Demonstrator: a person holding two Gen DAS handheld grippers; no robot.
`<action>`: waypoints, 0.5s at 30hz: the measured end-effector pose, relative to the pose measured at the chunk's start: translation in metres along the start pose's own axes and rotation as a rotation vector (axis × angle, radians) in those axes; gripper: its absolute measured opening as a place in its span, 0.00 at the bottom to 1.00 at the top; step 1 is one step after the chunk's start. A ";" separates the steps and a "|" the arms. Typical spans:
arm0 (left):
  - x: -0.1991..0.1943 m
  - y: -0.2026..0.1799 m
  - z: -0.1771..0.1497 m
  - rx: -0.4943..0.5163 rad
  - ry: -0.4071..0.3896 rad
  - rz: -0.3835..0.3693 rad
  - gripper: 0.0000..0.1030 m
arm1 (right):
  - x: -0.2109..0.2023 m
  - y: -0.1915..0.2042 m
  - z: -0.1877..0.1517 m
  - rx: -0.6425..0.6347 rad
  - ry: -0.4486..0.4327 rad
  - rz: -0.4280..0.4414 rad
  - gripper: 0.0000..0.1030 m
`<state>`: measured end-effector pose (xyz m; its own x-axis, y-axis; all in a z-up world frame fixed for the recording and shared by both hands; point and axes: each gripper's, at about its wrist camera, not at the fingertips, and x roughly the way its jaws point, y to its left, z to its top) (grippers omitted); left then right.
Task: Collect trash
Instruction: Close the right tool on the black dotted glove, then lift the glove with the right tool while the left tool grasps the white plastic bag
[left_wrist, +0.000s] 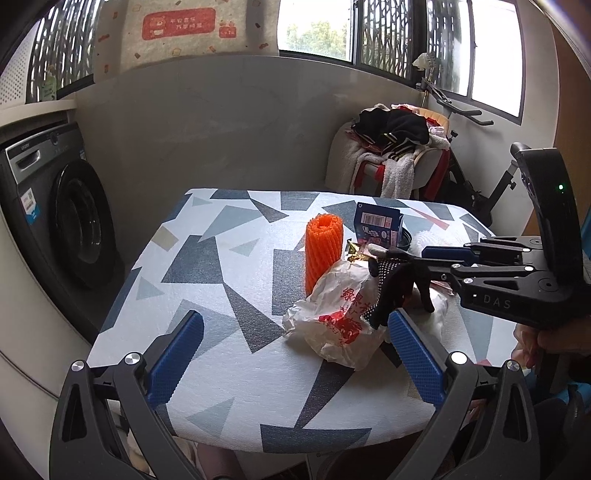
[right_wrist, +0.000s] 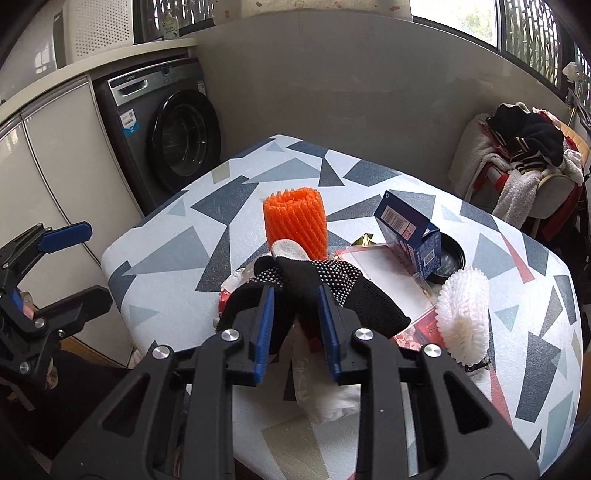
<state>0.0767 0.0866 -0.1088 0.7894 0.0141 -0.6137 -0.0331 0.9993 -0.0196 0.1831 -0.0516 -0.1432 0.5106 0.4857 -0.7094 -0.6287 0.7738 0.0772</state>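
On the patterned table (left_wrist: 221, 266) an orange foam net sleeve (left_wrist: 323, 251) stands upright, with a crumpled white plastic bag (left_wrist: 340, 314) printed in red in front of it. A blue carton (left_wrist: 378, 225) stands behind them. My right gripper (right_wrist: 295, 314) is shut on a black dotted glove (right_wrist: 343, 291). In the left wrist view the glove (left_wrist: 391, 288) hangs from that gripper (left_wrist: 424, 260) just above the bag. My left gripper (left_wrist: 295, 321) is open, its blue pads wide apart on either side of the bag's near end, not touching it.
A white foam net (right_wrist: 463, 314), a clear package (right_wrist: 388, 273) and a black round lid (right_wrist: 450, 258) lie on the table's right part. A washing machine (left_wrist: 70, 221) stands to the left. A chair piled with clothes (left_wrist: 391, 147) and an exercise bike (left_wrist: 480, 184) stand behind.
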 end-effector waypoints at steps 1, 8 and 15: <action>0.001 0.000 0.000 0.000 0.002 -0.001 0.95 | 0.002 -0.001 -0.002 0.007 0.002 0.006 0.20; 0.005 -0.004 0.000 -0.010 0.002 -0.033 0.95 | -0.035 -0.013 -0.008 0.058 -0.106 0.013 0.06; 0.007 -0.011 0.001 -0.014 0.013 -0.067 0.91 | -0.086 -0.041 -0.010 0.145 -0.218 -0.038 0.06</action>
<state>0.0836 0.0763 -0.1123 0.7822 -0.0531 -0.6208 0.0107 0.9974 -0.0719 0.1593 -0.1295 -0.0923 0.6567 0.5194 -0.5468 -0.5244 0.8356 0.1638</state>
